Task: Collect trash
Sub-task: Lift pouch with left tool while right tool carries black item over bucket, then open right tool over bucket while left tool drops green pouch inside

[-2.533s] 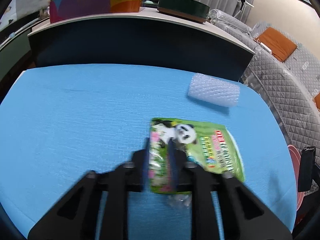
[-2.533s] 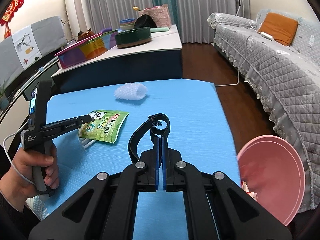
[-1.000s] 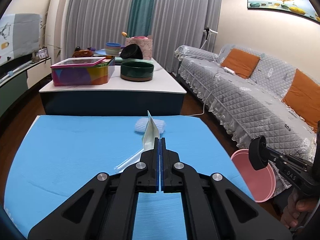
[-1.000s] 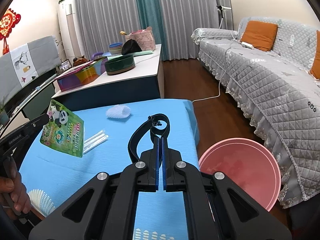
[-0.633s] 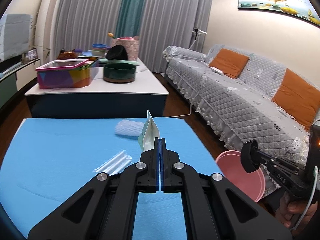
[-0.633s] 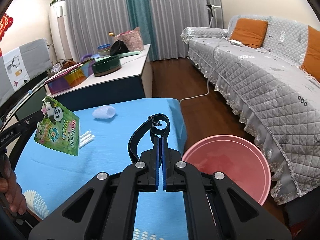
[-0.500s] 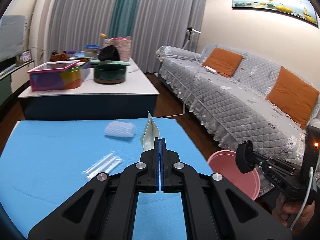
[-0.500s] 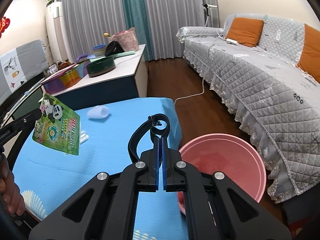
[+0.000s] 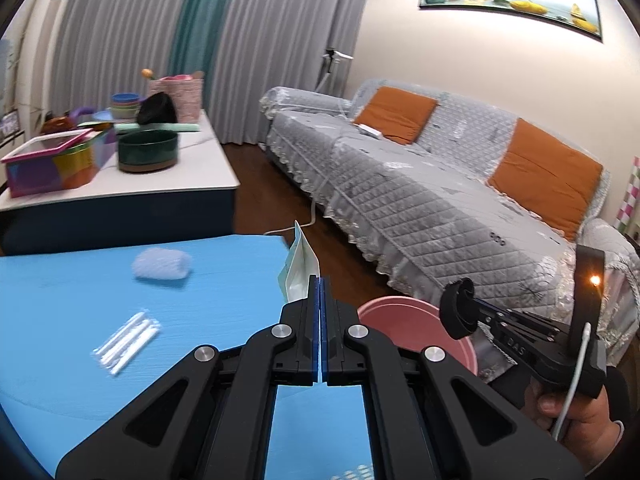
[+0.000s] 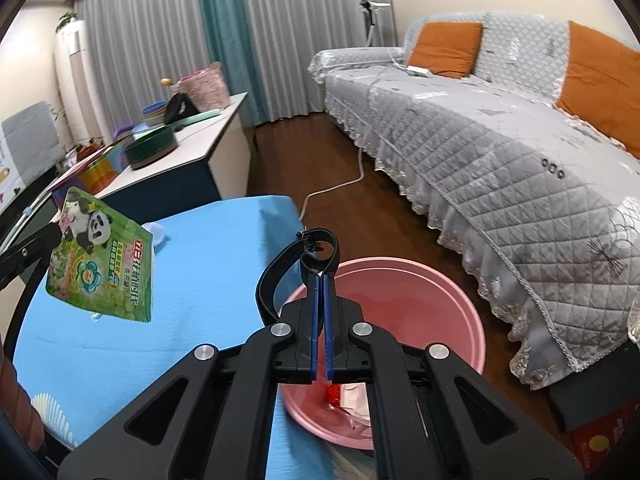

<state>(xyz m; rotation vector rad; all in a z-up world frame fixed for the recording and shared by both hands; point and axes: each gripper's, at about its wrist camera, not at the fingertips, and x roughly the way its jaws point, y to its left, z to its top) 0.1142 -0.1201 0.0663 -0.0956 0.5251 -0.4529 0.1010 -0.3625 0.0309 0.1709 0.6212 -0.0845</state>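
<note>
My left gripper [image 9: 322, 280] is shut on a green panda snack pouch [image 9: 300, 268], seen edge-on here; in the right wrist view the pouch [image 10: 104, 268] hangs in the air over the blue table [image 10: 192, 280]. My right gripper [image 10: 322, 280] is shut on a curled black strap [image 10: 296, 264] and hovers at the near rim of a pink basin [image 10: 420, 300] on the floor, which holds some wrappers. The basin [image 9: 400, 316] shows past the table's right edge, with the right gripper's body and a hand beyond it.
On the blue table [image 9: 60, 300] lie a roll of bubble wrap [image 9: 162, 265] and a clear packet of white sticks [image 9: 128, 334]. A white counter [image 9: 120, 176] with bowls and a bright box stands behind. A grey quilted sofa [image 9: 440, 208] runs along the right.
Both grippers have swung to the right, toward the pink basin. The pouch rides over the table's right part, and the strap has come over the basin's rim. Both grips stay closed.
</note>
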